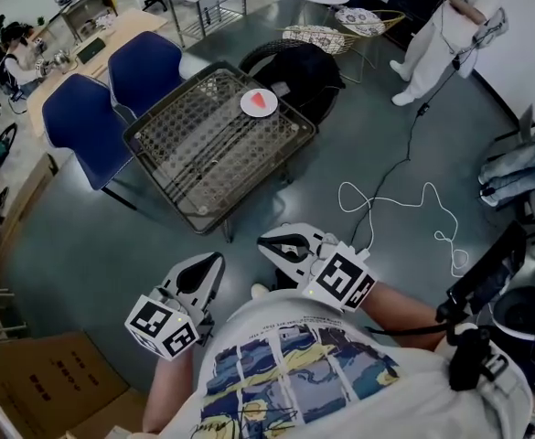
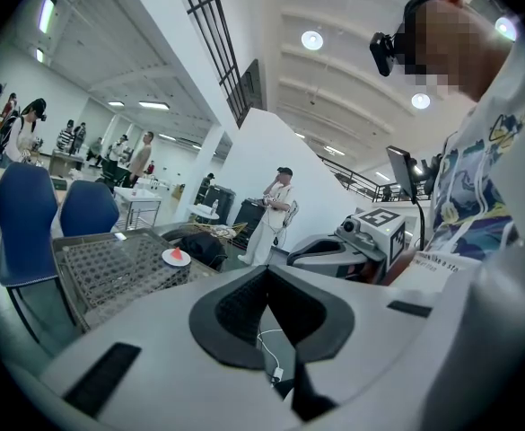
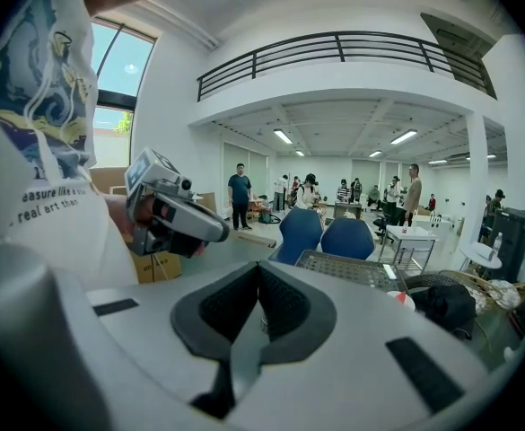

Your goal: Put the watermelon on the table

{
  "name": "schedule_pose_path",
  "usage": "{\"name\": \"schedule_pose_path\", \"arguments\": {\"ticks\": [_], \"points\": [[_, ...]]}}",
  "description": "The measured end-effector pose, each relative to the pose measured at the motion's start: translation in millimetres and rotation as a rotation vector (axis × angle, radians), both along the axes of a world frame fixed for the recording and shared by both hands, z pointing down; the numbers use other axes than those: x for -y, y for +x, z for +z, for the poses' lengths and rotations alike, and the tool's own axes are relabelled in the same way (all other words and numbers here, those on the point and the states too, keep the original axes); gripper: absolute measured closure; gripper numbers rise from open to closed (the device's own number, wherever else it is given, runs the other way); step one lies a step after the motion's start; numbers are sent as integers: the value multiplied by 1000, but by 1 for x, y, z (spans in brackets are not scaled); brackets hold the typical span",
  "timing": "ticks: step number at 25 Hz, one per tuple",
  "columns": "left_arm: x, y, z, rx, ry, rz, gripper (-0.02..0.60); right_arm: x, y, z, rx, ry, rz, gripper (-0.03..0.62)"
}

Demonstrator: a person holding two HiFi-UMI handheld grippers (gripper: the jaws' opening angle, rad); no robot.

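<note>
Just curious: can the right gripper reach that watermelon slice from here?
Probably not: the right gripper hangs shut by the body, and the watermelon lies across open floor. Nothing blocks walking closer.

The watermelon slice [image 1: 262,100] is showing red, its plate [image 1: 251,109] white. The table [image 1: 203,149] is displaying a pale lattice weave inside a dark frame. Two chairs [image 1: 84,124] are showing deep blue; the shirt [image 1: 294,373] is carrying blue-and-yellow panels on white.

White tee [image 1: 404,396], blue-yellow print [image 1: 290,373], grey left tongs [image 1: 215,262], right tongs [image 1: 265,242], black pads [image 2: 235,308], marker cubes [image 1: 162,327]
</note>
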State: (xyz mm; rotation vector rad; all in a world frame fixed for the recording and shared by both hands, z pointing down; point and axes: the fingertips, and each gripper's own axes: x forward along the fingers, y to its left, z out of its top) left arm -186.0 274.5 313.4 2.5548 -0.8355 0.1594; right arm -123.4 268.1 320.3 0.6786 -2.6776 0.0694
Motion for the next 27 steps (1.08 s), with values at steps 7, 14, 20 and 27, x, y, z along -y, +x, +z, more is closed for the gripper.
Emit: {"name": "schedule_pose_path", "arguments": {"ticks": [7, 14, 20, 27], "points": [[-1, -4, 2, 2, -11, -6, 572, -2, -6, 1, -12, 3, -20, 583], [-2, -9, 8, 4, -19, -9, 572, -1, -12, 6, -22, -3, -23, 583], [-2, -14, 7, 3, -31, -19, 572, 0, -19, 2, -28, -9, -40, 583], [11, -25, 21, 5, -37, -35, 572, 14, -30, 13, -35, -9, -62, 583]]}}
